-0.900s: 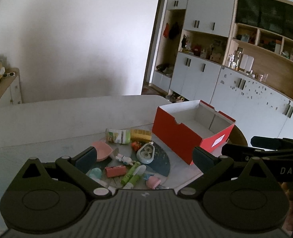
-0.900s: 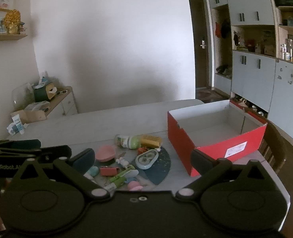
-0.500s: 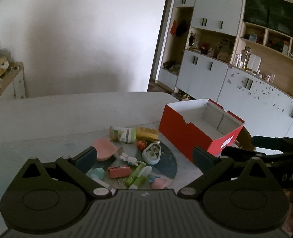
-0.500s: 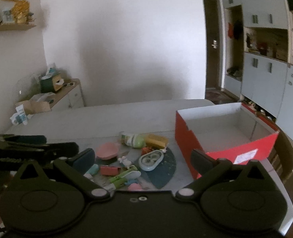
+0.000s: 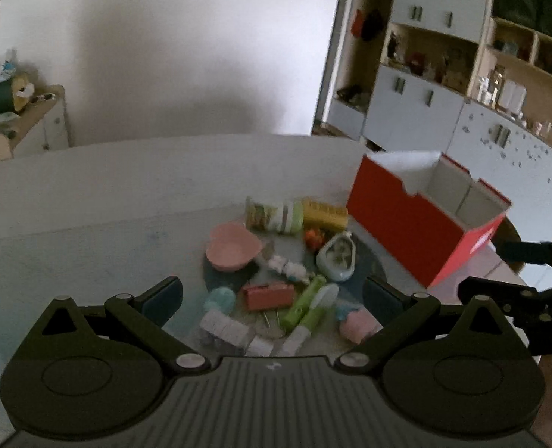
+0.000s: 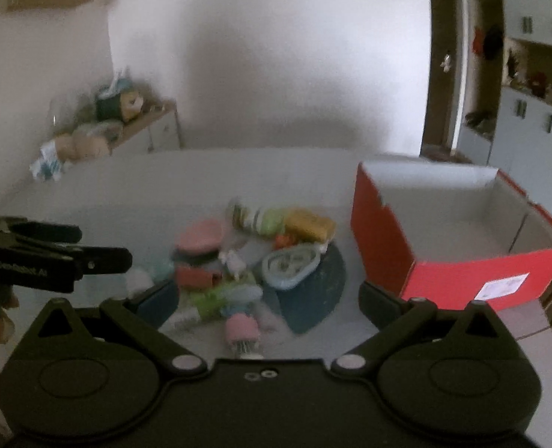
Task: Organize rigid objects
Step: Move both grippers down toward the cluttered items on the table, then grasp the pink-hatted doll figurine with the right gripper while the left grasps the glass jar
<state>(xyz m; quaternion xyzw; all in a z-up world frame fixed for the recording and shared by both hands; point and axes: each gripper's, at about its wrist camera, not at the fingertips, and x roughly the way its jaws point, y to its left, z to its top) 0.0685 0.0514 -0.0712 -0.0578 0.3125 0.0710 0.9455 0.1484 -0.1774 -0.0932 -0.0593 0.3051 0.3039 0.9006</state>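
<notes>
Left wrist view: the left claw [image 5: 272, 295] hangs wide open over a heap of small objects on the pale counter [image 5: 89, 201], holding nothing. Among the heap lie a pink heart-shaped dish [image 5: 233, 247], a labelled jar on its side [image 5: 274, 214], a yellow block [image 5: 324, 214], a red binder clip [image 5: 270, 296] and a green tube [image 5: 302, 302]. Just right of the heap stands an open red box [image 5: 406, 220], its white inside bare. From the right wrist view, the right claw [image 6: 268, 296] is likewise spread wide and empty, above the same heap, with the red box [image 6: 458, 272] to its right.
</notes>
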